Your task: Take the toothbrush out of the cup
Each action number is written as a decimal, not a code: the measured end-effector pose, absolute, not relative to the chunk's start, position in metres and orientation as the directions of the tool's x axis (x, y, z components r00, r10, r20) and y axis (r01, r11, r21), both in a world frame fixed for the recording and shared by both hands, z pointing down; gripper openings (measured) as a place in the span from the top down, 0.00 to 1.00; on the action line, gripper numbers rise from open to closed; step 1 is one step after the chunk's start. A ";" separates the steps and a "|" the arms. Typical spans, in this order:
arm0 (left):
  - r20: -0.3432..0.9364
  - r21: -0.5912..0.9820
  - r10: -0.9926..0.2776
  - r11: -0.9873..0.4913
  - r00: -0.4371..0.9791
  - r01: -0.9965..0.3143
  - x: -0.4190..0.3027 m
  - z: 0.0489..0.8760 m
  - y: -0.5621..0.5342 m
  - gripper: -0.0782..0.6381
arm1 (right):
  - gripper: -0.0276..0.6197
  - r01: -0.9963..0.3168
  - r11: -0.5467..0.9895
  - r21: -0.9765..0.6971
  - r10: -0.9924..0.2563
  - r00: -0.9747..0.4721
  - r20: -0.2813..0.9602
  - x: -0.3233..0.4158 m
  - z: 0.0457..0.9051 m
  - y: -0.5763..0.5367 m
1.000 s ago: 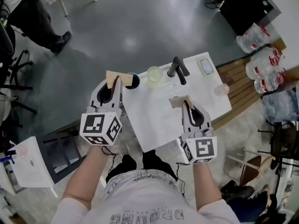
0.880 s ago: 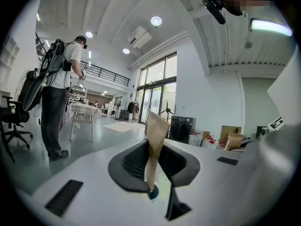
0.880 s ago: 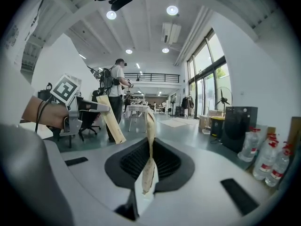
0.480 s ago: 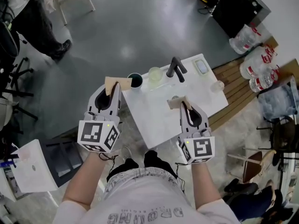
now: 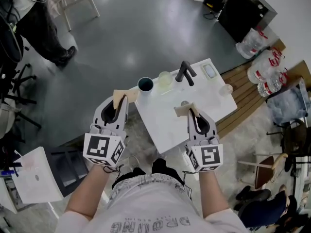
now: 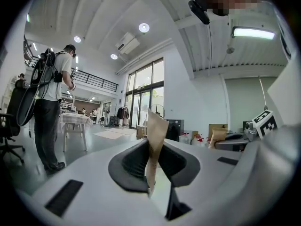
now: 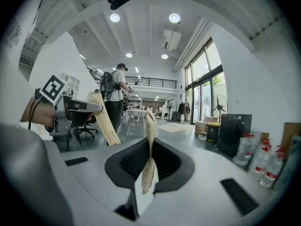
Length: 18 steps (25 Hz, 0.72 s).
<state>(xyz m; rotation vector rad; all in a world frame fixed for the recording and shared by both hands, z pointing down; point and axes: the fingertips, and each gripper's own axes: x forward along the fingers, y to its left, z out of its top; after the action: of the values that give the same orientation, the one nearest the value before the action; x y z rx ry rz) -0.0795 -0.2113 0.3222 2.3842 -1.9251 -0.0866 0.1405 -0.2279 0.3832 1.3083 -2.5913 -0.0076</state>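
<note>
Head view first: on my white table [image 5: 170, 127] a dark cup [image 5: 145, 84] stands at the far left corner. A pale, see-through cup [image 5: 165, 77] is just beside it, then a black tap-shaped fixture [image 5: 184, 73]. A small rectangular dish [image 5: 210, 71] has something light lying in it. I can't pick out the toothbrush at this size, and the dark cup's inside reads only as a dark teal round.

My left gripper [image 5: 124, 95] hangs off the table's left edge, near the dark cup but apart from it. Its tan fingers are clenched together on nothing, as the left gripper view confirms. My right gripper [image 5: 184, 109] is over the table's bare middle, also pinched closed and empty.

Clear bottles [image 5: 265, 74] on the floor at right carry red labels too small to read. My shirt's lettering shows upside down, and I can't read it reliably.
</note>
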 end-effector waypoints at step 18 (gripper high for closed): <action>0.050 0.049 -0.971 -0.230 0.232 -0.972 -0.101 0.344 -0.180 0.80 | 0.91 -0.759 0.640 0.121 -0.763 -0.608 0.222 0.098 0.381 -0.208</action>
<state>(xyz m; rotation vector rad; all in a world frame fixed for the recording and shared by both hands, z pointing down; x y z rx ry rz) -0.1013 -0.1805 0.3443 2.4103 -1.9046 0.0135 0.0981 -0.2085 0.3811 1.2345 -2.6085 -0.0209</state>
